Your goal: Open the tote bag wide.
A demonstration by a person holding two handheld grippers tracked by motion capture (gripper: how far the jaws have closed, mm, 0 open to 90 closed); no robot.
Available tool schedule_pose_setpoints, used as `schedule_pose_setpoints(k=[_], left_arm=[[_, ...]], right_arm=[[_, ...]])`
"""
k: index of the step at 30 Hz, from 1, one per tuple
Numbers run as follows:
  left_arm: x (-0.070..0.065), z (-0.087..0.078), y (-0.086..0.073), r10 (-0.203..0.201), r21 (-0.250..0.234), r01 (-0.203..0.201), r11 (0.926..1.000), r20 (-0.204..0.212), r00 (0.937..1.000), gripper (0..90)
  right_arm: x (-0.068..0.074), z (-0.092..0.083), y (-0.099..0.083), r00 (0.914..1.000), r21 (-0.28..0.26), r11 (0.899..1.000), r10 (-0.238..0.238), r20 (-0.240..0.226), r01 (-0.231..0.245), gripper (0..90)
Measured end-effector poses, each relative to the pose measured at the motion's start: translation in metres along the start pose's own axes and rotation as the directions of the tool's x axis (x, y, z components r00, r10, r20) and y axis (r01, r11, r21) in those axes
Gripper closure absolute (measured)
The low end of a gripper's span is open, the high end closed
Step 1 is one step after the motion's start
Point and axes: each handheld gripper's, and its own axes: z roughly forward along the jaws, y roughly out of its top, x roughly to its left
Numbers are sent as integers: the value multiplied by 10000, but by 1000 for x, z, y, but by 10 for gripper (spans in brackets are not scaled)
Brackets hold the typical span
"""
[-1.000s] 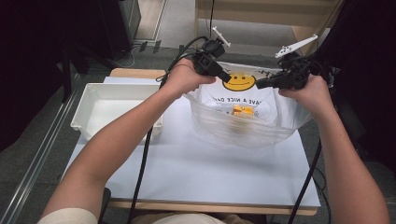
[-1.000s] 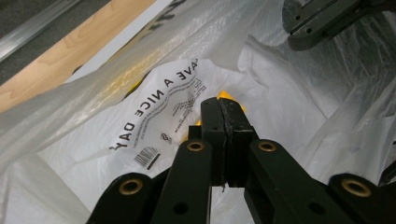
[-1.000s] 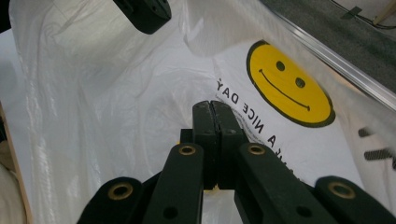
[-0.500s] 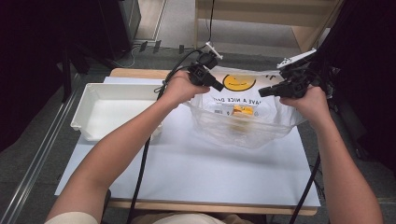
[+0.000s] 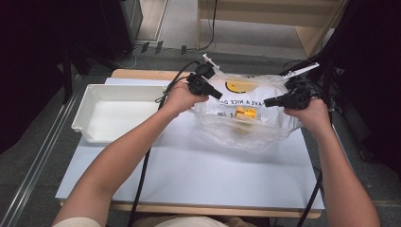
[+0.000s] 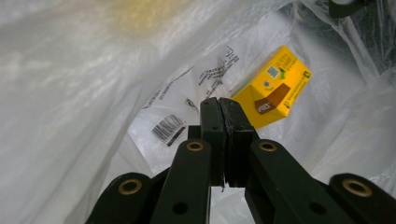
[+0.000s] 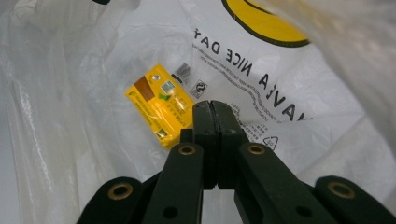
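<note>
A person sits at a white worktop (image 5: 198, 175) and holds a black tool in each hand. The left tongs (image 5: 215, 93) and the right tongs (image 5: 270, 101) sit at opposite sides of a clear plastic carrier bag (image 5: 246, 130), which rests on the far right part of the worktop. Each pair of tongs is clamped on the thin plastic at the bag's upper edge, and between them the mouth of the bag is spread wide.

The bag carries a yellow smiley face (image 5: 238, 86) with a line of black lettering under it. Inside, lying on the bottom of the bag, is a small yellow carton (image 5: 246, 112) with a brown patch on one face.

In the left gripper view, the left tongs (image 6: 220, 108) have their two black jaws pressed together, with bag film (image 6: 84, 93) all around and the yellow carton (image 6: 273, 88) just beyond the tips, to the right. In the right gripper view, the right tongs (image 7: 211, 111) are likewise pressed together, with the carton (image 7: 161, 105) to the left of the tips and the smiley face (image 7: 261, 21) above.

To the left of the bag, near it on the same worktop, stands a shallow white plastic tray (image 5: 94, 130)
</note>
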Motion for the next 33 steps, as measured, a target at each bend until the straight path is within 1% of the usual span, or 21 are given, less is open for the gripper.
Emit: schedule_pose_setpoints(k=[1, 3, 4, 9, 10, 13, 17, 22, 29, 33], left_arm=[[1, 2, -1, -46, -12, 46, 10000, 17, 10000, 900], [2, 3, -3, -31, -33, 31, 10000, 7, 10000, 899], [4, 6, -5, -62, -75, 62, 10000, 59, 10000, 898], [9, 15, -10, -218, -67, 218, 9997, -1, 9998, 898], [12, 20, -12, -272, -37, 272, 9996, 35, 9996, 898], [13, 24, -13, -320, -29, 320, 9995, 73, 9995, 898], [17, 30, -16, -398, 13, 398, 9992, 46, 9992, 898], [21, 35, -21, -596, -5, 597, 9982, 57, 9982, 899], [25, 43, -26, -712, 26, 712, 9975, -32, 9975, 898], [29, 49, -30, -813, -9, 813, 9967, -68, 9967, 898]], right_arm=[[-1, 1, -2, 10000, 4, 10000, 77, 26, -77, 900], [-2, 2, -4, 9999, -18, 10000, 83, 59, -83, 900], [-5, 5, -8, 9997, -9, 9997, 224, 115, -224, 900], [-9, 12, -17, 9991, 11, 9992, 387, 166, -388, 900], [-10, 14, -19, 9991, 9, 9993, 384, 167, -384, 900], [-10, 19, -23, 9989, 2, 9989, 472, 60, -472, 900], [-10, 25, -25, 9990, 383, 9982, 451, 45, -452, 900], [-12, 29, -30, 9983, 404, 9975, 579, 1, -579, 900], [-17, 37, -41, 9963, 474, 9952, 854, 54, -855, 900], [-18, 43, -46, 9960, 508, 9947, 890, 6, -889, 900]])
